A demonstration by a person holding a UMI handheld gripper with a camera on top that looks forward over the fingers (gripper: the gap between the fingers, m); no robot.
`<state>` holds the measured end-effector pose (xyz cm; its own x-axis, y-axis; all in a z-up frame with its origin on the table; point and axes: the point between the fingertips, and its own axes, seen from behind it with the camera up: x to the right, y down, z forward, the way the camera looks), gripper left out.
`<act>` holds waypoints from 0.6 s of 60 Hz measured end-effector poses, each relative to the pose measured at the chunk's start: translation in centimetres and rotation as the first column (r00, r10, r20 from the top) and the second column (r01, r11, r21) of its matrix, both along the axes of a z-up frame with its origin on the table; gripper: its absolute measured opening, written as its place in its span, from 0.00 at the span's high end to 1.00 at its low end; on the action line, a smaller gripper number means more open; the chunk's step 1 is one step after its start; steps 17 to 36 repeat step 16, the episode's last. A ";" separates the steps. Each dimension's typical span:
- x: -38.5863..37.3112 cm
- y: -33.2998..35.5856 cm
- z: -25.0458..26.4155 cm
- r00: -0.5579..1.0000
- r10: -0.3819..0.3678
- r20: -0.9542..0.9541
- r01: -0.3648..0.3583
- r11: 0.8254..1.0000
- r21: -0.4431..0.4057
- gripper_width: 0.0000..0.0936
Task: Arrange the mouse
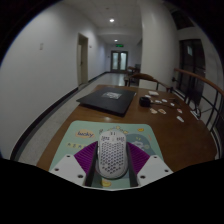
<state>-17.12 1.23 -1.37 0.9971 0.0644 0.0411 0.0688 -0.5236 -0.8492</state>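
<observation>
A white mouse (113, 160) with a honeycomb-holed shell sits between my gripper's (113, 147) two fingers. The purple pads (86, 158) press against both its sides, so the gripper is shut on it. Under and just ahead of the mouse lies a pale mouse mat (85, 131) with a colourful cartoon print, at the near end of a wooden table (65, 128). I cannot tell whether the mouse rests on the mat or hangs just above it.
A dark closed laptop (107, 99) lies on the table beyond the mat. Several small white items (160, 105) are scattered to its right. A wooden railing (196, 82) runs along the right side. A long corridor stretches beyond.
</observation>
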 end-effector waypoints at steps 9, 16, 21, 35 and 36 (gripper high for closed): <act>-1.5 -2.7 0.5 0.974 0.221 -0.044 -0.224 0.968 -0.109 0.20; 0.6 -5.8 3.6 0.955 0.293 -0.049 -0.296 0.951 -0.091 0.12; 0.6 -5.8 3.6 0.955 0.293 -0.049 -0.296 0.951 -0.091 0.12; 0.6 -5.8 3.6 0.955 0.293 -0.049 -0.296 0.951 -0.091 0.12; 0.6 -5.8 3.6 0.955 0.293 -0.049 -0.296 0.951 -0.091 0.12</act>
